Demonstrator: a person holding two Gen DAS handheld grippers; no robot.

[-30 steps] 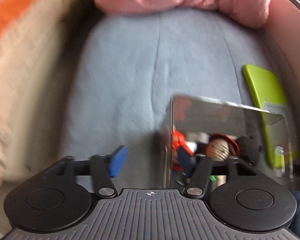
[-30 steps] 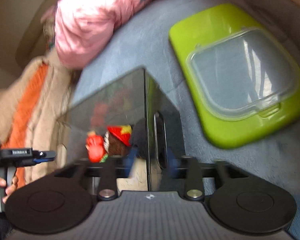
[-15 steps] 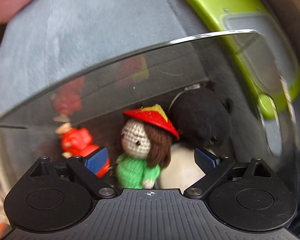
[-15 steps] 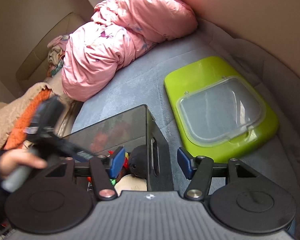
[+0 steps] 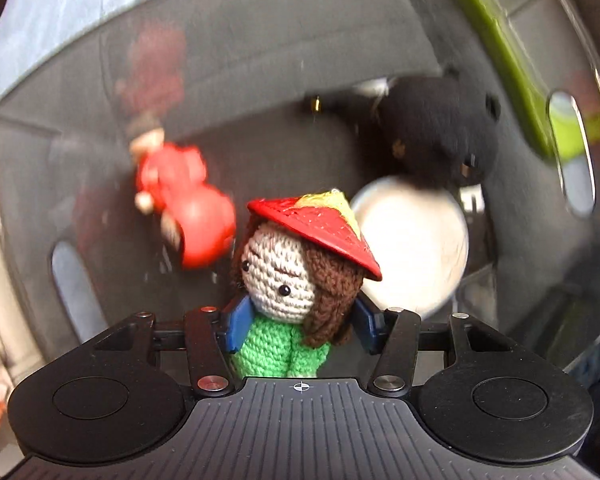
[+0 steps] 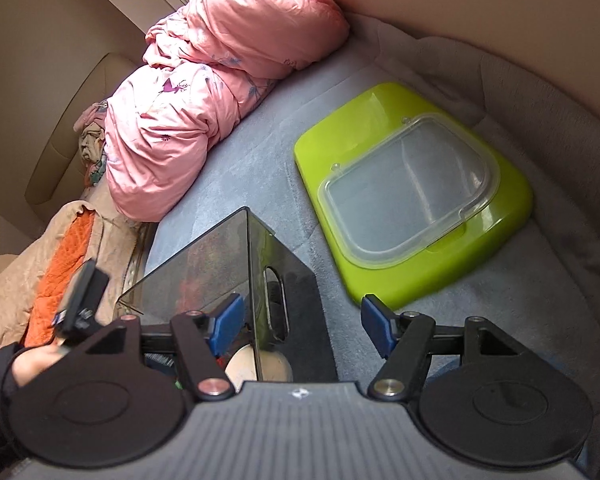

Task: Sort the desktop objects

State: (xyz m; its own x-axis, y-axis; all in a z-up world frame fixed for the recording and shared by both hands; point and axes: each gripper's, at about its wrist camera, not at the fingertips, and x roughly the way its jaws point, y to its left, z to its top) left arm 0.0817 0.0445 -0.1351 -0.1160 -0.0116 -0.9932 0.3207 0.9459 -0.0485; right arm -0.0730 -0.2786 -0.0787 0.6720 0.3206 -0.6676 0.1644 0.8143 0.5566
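the left wrist view sits very close inside the smoky clear box (image 5: 260, 60), looking forward along its blue fingers (image 5: 238, 322) at a crochet doll (image 5: 296, 280) pressed up to the lens, with the box walls filling nearly the whole frame. the right wrist view looks from higher and farther back, angled down over the box's (image 6: 220, 272) handled side wall toward the blue bed cover (image 6: 260, 168), the green lidded tray (image 6: 412, 200) and the pink quilt (image 6: 220, 72) beyond. both views share the box, the tray, seen through the wall at the left view's upper right (image 5: 500, 40), and a pale round toy (image 5: 416, 248) that peeks into the right view's lower middle (image 6: 256, 366).
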